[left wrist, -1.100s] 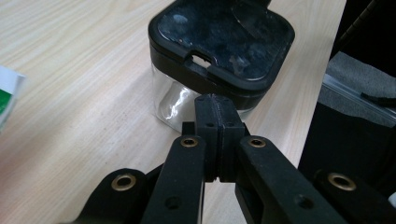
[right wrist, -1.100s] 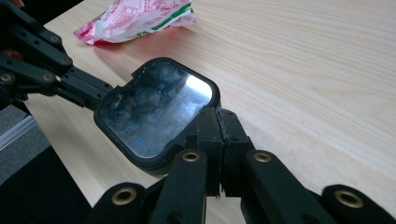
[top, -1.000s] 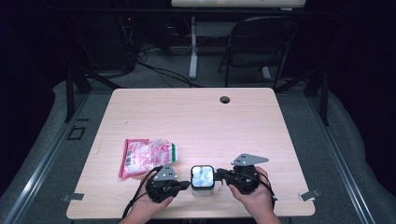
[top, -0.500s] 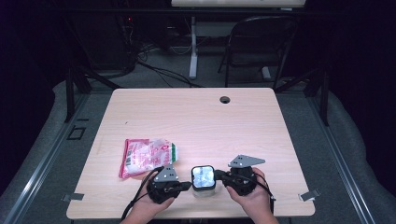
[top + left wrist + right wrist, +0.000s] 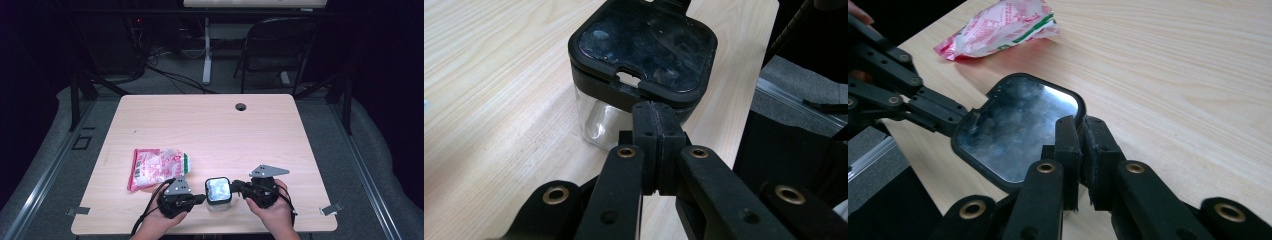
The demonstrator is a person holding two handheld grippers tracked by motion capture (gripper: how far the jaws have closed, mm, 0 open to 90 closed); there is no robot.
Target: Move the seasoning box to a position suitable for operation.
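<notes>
**Lidded clear container being pressed from both sides at the near table edge**

A small clear container [image 5: 218,196] with a black lid [image 5: 644,47] is being kept standing upright on the wooden table [image 5: 215,135], close to the near edge and roughly midway between the two hands. In the high view it is being flanked by the left gripper [image 5: 201,198] on one side and the right gripper [image 5: 235,187] on the other, each pointing inward at it.

In the left gripper view, the left gripper [image 5: 658,112] is being shown with its jaws brought fully together, pad against pad, with nothing between them. The tips are being held against the lower rim of the lid, just under a small notch in its edge; the clear wall of the container is being seen below and behind them.

In the right gripper view, the right gripper [image 5: 1079,127] is being shown with its jaws nearly together, a narrow slit being left between the pads; they have just been opening slightly. Nothing is being clamped in that slit. The tips are being rested at the edge of the glossy lid [image 5: 1015,132], whether touching it or just above it cannot be told. The left gripper's black linkage is being seen across the lid, reaching its far corner.

A red, white and green snack packet [image 5: 156,167] is being left lying flat on the table, beyond the left gripper and apart from the container.
</notes>
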